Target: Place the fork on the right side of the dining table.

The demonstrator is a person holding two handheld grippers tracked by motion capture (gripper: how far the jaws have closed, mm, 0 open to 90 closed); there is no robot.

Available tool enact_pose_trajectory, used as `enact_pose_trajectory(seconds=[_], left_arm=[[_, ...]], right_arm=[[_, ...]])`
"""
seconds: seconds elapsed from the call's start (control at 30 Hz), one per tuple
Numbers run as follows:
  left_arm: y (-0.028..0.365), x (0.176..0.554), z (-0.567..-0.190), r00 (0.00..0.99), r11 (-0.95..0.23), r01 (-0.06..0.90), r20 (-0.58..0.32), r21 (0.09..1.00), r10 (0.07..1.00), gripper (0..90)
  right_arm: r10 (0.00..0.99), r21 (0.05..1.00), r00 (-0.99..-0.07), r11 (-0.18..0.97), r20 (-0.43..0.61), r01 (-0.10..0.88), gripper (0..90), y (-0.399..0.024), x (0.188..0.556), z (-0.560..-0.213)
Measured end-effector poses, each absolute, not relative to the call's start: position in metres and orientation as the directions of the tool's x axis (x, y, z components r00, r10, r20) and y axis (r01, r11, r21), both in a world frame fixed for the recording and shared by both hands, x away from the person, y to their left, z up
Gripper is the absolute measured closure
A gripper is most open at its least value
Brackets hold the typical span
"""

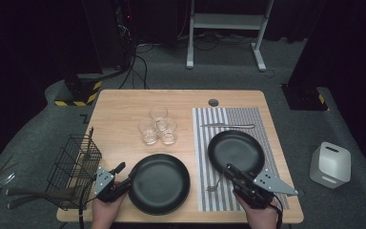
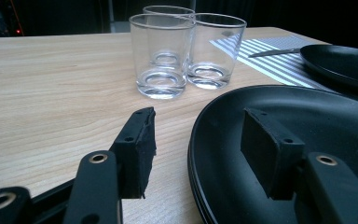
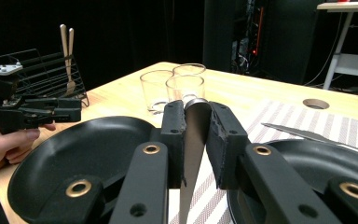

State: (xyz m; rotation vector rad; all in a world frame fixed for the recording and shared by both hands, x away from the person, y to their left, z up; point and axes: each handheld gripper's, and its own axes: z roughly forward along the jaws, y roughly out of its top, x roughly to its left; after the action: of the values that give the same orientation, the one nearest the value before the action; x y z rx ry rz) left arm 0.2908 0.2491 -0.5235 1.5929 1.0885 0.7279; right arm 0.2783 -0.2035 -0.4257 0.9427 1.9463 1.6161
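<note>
Between the right hand-held gripper's (image 3: 196,140) pads, a smooth metal spoon handle (image 3: 191,154).

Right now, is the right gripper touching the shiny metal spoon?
Touching. The right gripper view shows the right gripper's black pads pressed on both sides of the spoon's handle.

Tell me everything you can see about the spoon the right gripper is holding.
The spoon looks like plain polished metal. The right gripper is shut on its handle, whose rounded end pokes out past the pads; the handle narrows as it runs down. In the high view its bowl hangs low over the striped placemat, between the two black plates; whether it touches the mat is unclear.
</note>
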Motion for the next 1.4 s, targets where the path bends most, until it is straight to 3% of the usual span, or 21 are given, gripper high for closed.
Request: enact_pose_trajectory(seconds=[1.4], left_arm=[[0.246,0.29,-0.524,0.411,-0.086,0.286,-0.041,0.954,0.911,45.1]], right_arm=[[0.848,0.951,-0.511,0.025,0.143,0.308,79.1,-0.247,0.269,-0.451]])
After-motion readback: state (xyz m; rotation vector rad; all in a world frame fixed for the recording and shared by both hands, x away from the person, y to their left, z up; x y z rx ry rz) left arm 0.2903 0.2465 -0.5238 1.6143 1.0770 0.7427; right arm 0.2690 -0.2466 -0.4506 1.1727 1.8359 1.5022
